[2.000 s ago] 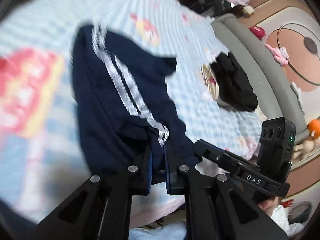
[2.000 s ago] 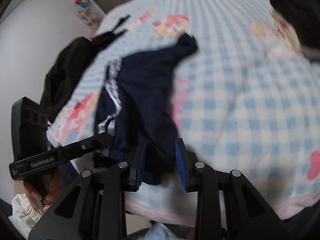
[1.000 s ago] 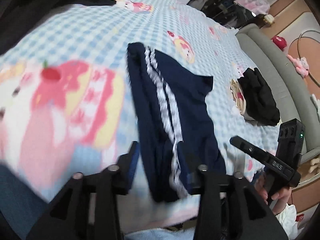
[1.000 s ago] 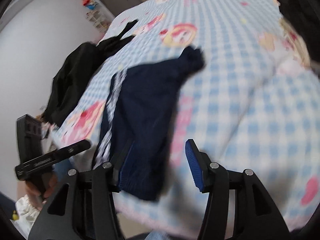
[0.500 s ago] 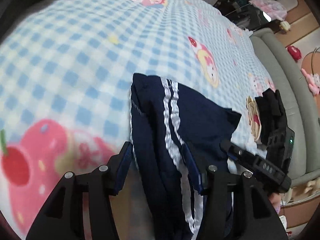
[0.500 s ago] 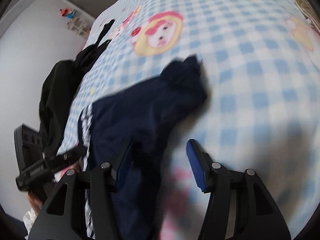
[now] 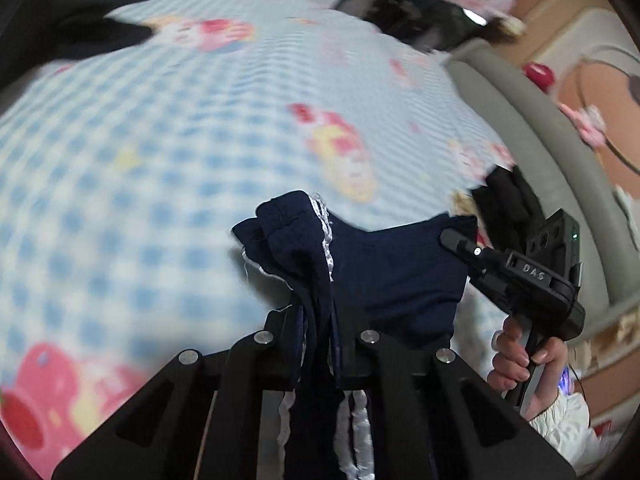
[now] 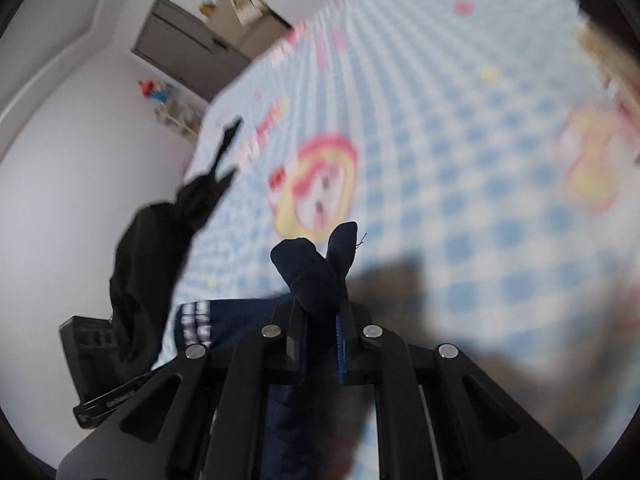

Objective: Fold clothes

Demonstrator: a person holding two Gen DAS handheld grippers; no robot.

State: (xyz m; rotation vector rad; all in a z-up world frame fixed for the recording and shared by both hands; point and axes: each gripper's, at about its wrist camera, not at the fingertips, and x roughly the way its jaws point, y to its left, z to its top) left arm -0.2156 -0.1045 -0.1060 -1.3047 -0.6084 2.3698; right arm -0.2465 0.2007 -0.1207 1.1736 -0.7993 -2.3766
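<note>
Our left gripper (image 7: 316, 340) and right gripper (image 8: 320, 344), spread a second ago, now pinch the navy shorts (image 7: 384, 268) at the bed's (image 7: 160, 140) near edge, its far corners bunched up, ready to fold.

A bed sheet (image 7: 168, 128) in blue-and-white check with pink and yellow cartoon prints is covering the bed. A grey padded bed edge (image 7: 532, 128) is curving along its right side. Beyond it a red toy (image 7: 540, 74) and a pink plush (image 7: 586, 124) are lying on the tan floor. Across the room a grey cabinet (image 8: 188, 46) is standing against the white wall (image 8: 80, 128).
</note>
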